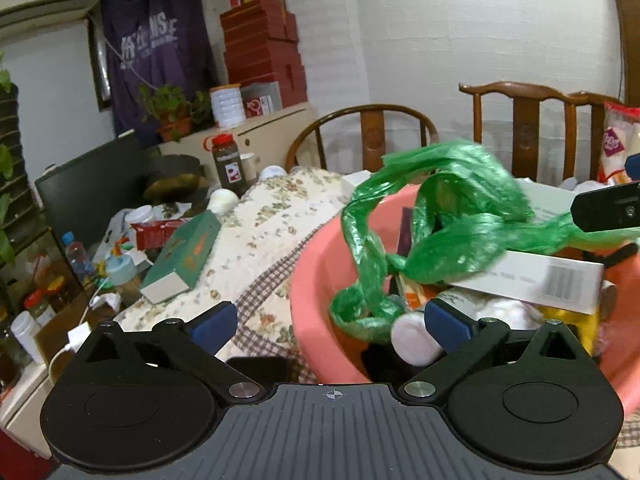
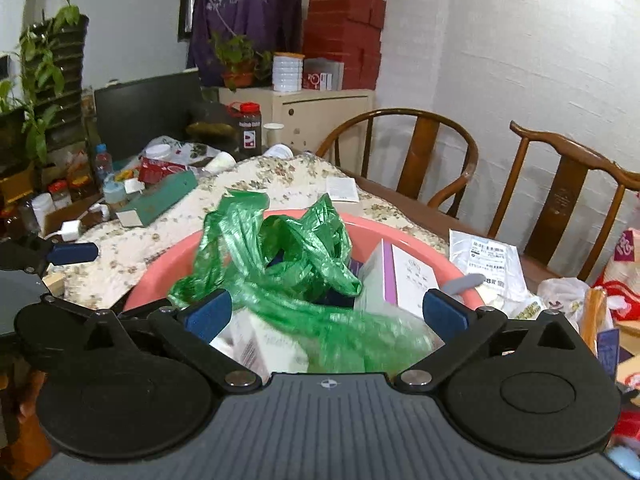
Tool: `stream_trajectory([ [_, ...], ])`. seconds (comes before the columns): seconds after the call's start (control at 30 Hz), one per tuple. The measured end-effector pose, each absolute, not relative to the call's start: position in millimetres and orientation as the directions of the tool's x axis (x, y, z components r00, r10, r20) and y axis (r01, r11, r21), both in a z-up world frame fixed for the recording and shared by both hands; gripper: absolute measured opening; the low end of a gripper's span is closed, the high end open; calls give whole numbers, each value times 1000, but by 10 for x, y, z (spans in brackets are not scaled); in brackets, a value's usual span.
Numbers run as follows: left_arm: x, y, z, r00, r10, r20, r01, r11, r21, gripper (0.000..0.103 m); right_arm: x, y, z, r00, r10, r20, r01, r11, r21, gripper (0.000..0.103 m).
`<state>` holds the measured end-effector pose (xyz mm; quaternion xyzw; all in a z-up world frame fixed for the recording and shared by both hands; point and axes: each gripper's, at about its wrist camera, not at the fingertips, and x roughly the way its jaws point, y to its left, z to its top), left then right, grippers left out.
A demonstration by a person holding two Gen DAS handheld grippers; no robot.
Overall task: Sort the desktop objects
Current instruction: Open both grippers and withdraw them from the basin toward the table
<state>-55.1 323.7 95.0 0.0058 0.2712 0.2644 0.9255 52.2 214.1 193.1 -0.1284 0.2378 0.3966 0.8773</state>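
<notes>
1. Far left on the worktop [image 2: 280,176], under a floral cloth, lies a green box [image 1: 182,258]. It looks stiff and flat-sided, probably light, and would be best pinched across its thin edges.
2. The left gripper [image 1: 330,322] has its jaws spread wide with nothing between them, poised over the near rim of the pink basin [image 1: 316,264].
3. In the middle, a green plastic bag [image 2: 280,256] sits atop the basin's contents, crumpled and blurred. It is thin, limp and slippery; a bunched fold or twisted handle would give the surest hold.
4. The right gripper [image 2: 326,312] is likewise fully spread and empty, the bag just ahead of its pads.
5. Right of the bag, a white and purple carton [image 2: 400,276] leans in the basin: rigid, light, easily taken by its narrow sides.
6. Farther right, a white mailer pouch [image 2: 486,260] lies flat on the worktop, soft and hard to pinch except at an edge.
</notes>
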Motion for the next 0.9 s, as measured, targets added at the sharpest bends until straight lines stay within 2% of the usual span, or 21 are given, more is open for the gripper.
stream_trajectory([
  [0.23, -833, 2930, 1014, 731, 490, -474, -489, 861, 137, 103, 369, 1742, 1923, 567, 643, -514, -742, 670, 21, 102],
  [0.4, -935, 2559, 1067, 783, 435, -443, -441, 892, 97, 103, 297, 1297, 1954, 603, 625, -497, -704, 709, 38, 102],
  [0.57, -917, 2072, 1088, 847, 342, -406, -345, 936, 69, 103, 251, 781, 1994, 705, 507, -496, -575, 818, 20, 102],
  [0.67, -823, 1742, 1039, 879, 265, -396, -262, 963, 62, 103, 313, 426, 2009, 724, 440, -531, -482, 873, 66, 102],
  [0.8, -613, 1332, 854, 894, 168, -416, -161, 986, 52, 103, 453, -74, 1813, 701, 423, -575, -402, 900, 172, 102],
  [0.9, -429, 1064, 637, 886, 102, -452, -92, 995, 44, 103, 399, -429, 1583, 748, 383, -542, -340, 923, 182, 102],
])
